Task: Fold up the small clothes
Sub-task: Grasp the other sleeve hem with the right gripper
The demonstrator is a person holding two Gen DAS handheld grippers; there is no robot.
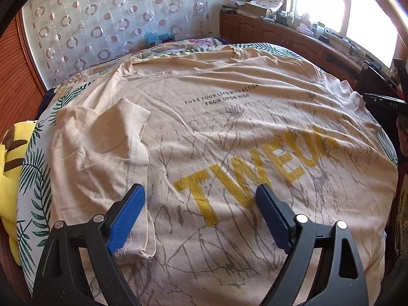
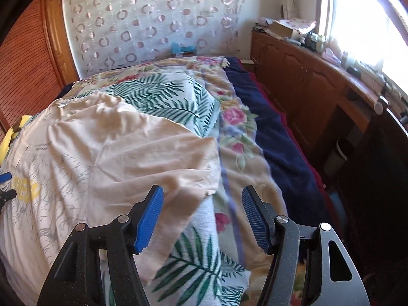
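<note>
- The bed (image 2: 257,137), under a leaf-print cover (image 2: 163,94) and a floral blanket, carries everything; a wooden cabinet runs along its window side.
- The T-shirt (image 1: 229,132) lies spread flat across the bed, print side up, collar toward the far curtain, so its long axis runs away from both claws.
- Its left sleeve (image 1: 107,137) is already turned in over the body; the right sleeve (image 2: 158,158) lies out flat on the cover (the unfolded side, I judge).
- The right claw (image 2: 202,216) hangs spread and empty over that sleeve's outer edge, cloth under its left pad only; this hand is nearer the coming fold.
- The left claw (image 1: 201,216) hangs spread wide and empty above the yellow lettering, the folded sleeve's hem by its left pad.
</note>
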